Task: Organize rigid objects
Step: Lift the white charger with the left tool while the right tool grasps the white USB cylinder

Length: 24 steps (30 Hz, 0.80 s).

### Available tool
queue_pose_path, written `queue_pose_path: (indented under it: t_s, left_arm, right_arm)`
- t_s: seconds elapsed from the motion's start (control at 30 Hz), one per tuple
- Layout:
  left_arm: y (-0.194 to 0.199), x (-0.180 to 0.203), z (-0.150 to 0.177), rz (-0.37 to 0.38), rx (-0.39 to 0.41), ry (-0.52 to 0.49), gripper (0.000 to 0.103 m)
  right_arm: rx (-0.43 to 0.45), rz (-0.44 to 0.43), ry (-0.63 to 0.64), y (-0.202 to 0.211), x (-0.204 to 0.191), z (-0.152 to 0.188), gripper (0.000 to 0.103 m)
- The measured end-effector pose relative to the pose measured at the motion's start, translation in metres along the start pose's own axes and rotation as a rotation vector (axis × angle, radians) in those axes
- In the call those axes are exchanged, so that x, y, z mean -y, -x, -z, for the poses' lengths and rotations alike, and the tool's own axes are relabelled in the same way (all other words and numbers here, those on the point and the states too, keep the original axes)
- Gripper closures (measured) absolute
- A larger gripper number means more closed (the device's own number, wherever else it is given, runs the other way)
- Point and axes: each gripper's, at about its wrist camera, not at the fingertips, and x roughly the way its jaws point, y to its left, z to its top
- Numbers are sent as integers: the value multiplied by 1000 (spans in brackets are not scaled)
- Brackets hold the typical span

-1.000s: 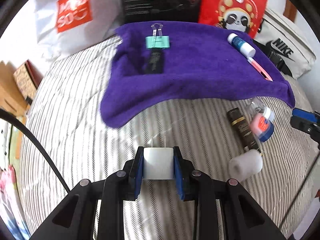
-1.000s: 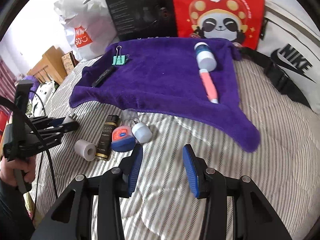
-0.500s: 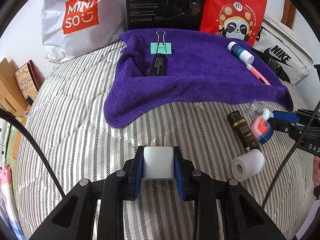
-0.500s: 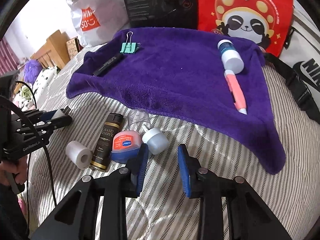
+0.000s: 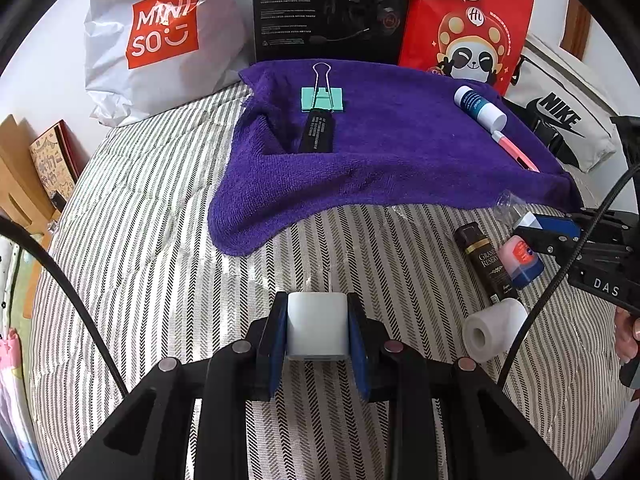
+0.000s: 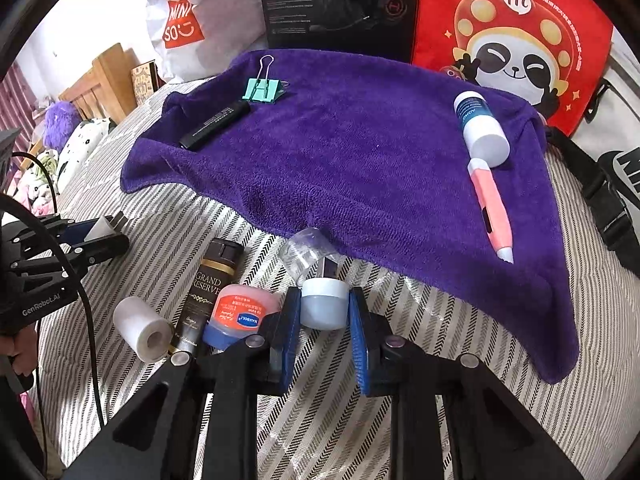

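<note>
My left gripper (image 5: pixel 316 322) is shut on a white cube-shaped charger (image 5: pixel 316 336), held over the striped bed in front of the purple towel (image 5: pixel 384 160). My right gripper (image 6: pixel 323 305) is closing, and its blue pads sit against both sides of a small white USB device (image 6: pixel 323 309) with a metal plug, lying just off the towel's (image 6: pixel 360 160) near edge. Beside it lie a clear cap (image 6: pixel 304 250), a pink and blue jar (image 6: pixel 240 314), a dark bottle (image 6: pixel 208 284) and a white tape roll (image 6: pixel 142 330).
On the towel lie a green binder clip (image 6: pixel 262 90), a black stick (image 6: pixel 216 124), a blue and white bottle (image 6: pixel 480 128) and a pink pen (image 6: pixel 494 208). Behind it stand a white bag (image 5: pixel 160 36), a black box (image 5: pixel 332 8) and a red bag (image 5: pixel 468 24).
My right gripper has moved forward and left to the small white USB device and its jaws have narrowed around it. The left gripper keeps the charger and has hardly moved.
</note>
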Motion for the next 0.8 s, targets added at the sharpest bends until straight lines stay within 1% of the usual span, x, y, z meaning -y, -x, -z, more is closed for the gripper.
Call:
queue_pose_path:
  t_s: [0.1, 0.27, 0.4, 0.8]
  left_arm:
    - [0, 0, 0, 2, 0, 2, 77]
    - [0, 0, 0, -1, 2, 3, 77]
    - [0, 0, 0, -7, 0, 5, 77]
    - [-2, 1, -4, -8, -28, 13, 77]
  right_arm:
    - [-15, -2, -3, 6, 2, 5, 79]
    - [-46, 35, -14, 24, 10, 26, 79]
    - [-65, 65, -36, 30, 19, 41, 79]
    - [-45, 42, -64, 31, 24, 46, 79]
